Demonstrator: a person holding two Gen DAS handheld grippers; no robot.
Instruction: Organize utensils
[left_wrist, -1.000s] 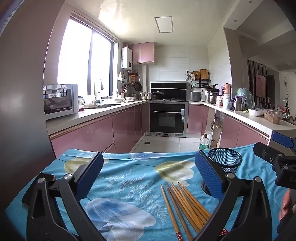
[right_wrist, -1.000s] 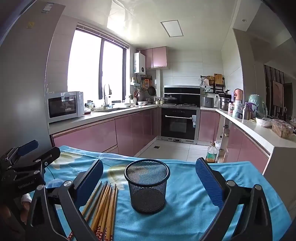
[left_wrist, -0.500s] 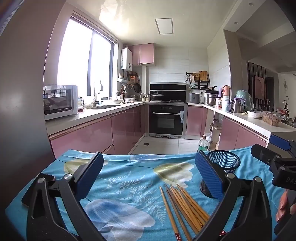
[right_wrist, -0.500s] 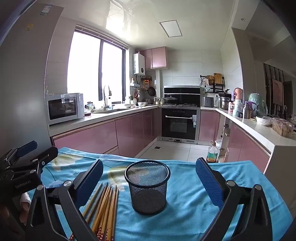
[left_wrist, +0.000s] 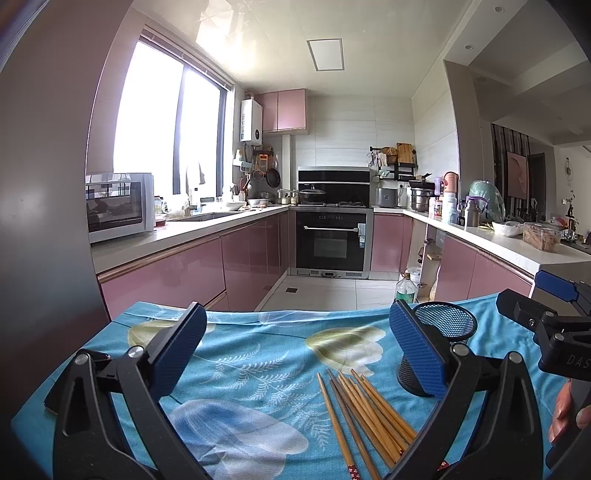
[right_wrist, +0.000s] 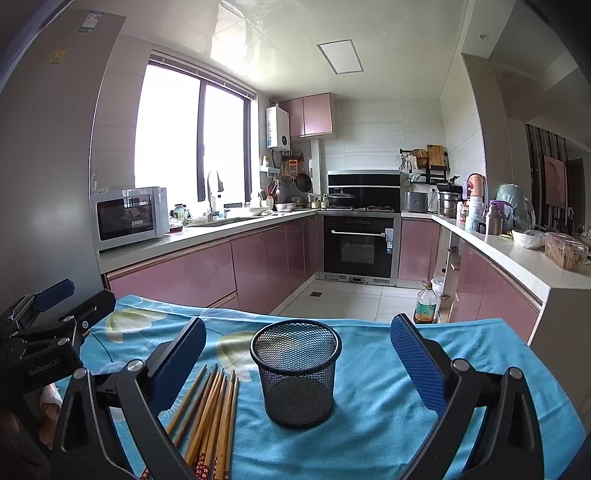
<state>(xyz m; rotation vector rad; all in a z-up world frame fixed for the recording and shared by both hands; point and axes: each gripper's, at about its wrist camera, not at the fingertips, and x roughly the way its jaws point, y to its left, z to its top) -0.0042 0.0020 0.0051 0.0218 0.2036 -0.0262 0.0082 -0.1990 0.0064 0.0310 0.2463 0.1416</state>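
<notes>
Several wooden chopsticks (left_wrist: 364, 410) (right_wrist: 212, 413) lie in a loose bundle on the blue floral tablecloth (left_wrist: 243, 369). A black mesh cup (right_wrist: 297, 373) (left_wrist: 441, 345) stands upright and empty just right of them. My left gripper (left_wrist: 299, 354) hovers open above the cloth, with the chopsticks below its right finger. My right gripper (right_wrist: 297, 365) is open too, its fingers well apart on either side of the cup, with nothing between the pads. Each gripper shows at the edge of the other's view, as the right gripper (left_wrist: 543, 314) and the left gripper (right_wrist: 48, 314).
The table's far edge (right_wrist: 369, 321) drops to a tiled kitchen floor. Pink cabinets, an oven (left_wrist: 332, 243) and a microwave (right_wrist: 129, 216) line the walls. A plastic bottle (right_wrist: 424, 304) stands on the floor. A grey panel (left_wrist: 40, 184) rises at the left.
Both views have shifted slightly; the left gripper has eased a little, so the chopsticks and cup sit marginally lower in its view. Both grippers stay open.
</notes>
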